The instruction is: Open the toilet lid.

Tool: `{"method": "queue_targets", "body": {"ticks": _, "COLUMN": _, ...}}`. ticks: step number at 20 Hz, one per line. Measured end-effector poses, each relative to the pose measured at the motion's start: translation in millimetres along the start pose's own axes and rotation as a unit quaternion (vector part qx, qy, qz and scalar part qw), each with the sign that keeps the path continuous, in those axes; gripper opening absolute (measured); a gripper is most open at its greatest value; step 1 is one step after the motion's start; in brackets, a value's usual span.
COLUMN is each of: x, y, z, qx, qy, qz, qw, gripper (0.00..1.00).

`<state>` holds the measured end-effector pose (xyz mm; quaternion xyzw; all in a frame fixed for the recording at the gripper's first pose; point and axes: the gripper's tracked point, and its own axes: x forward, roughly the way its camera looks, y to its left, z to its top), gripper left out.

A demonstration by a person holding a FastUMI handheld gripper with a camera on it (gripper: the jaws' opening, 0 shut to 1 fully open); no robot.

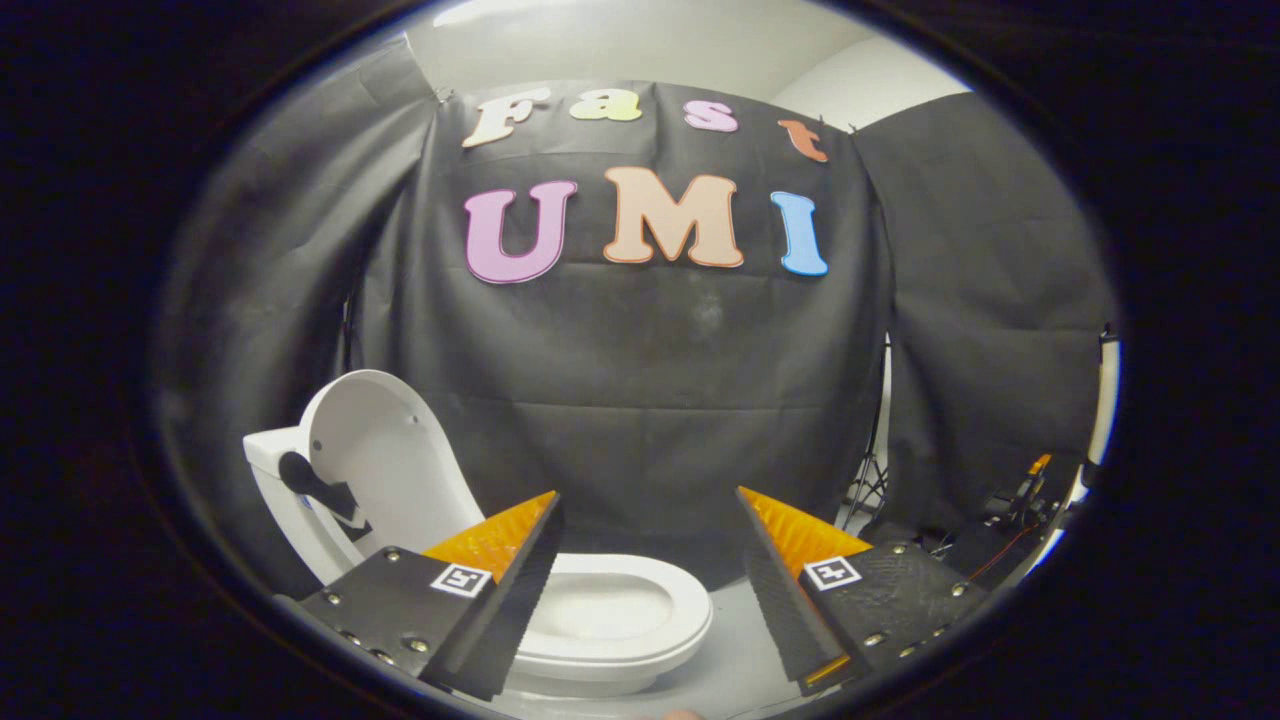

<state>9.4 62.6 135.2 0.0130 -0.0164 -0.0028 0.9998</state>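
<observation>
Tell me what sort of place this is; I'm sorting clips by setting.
Likely a staged recording booth, not a real bathroom: a white toilet with its lid raised stands before black cloth walls, and the open gripper holds nothing.

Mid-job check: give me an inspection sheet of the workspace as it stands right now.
Surface: pale floor under the toilet, bare where visible.
Job's things: toilet lid stands raised against the tank; seat down, bowl exposed.
Clutter: nothing seen.
Grippers: tongs open, holding nothing, fingers apart above the seat.
Cables: red and dark wires by equipment at the right.
Surroundings: black cloth wall; stand legs at its right gap.
</observation>
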Motion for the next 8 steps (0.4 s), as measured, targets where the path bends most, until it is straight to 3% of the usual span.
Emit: {"method": "queue_targets", "body": {"ticks": 8, "x": 3.9, "y": 2.4, "z": -8.8, "qx": 0.003, "qy": 0.003, "qz": 0.003, "qw": 1.000, "gripper": 0.98}}
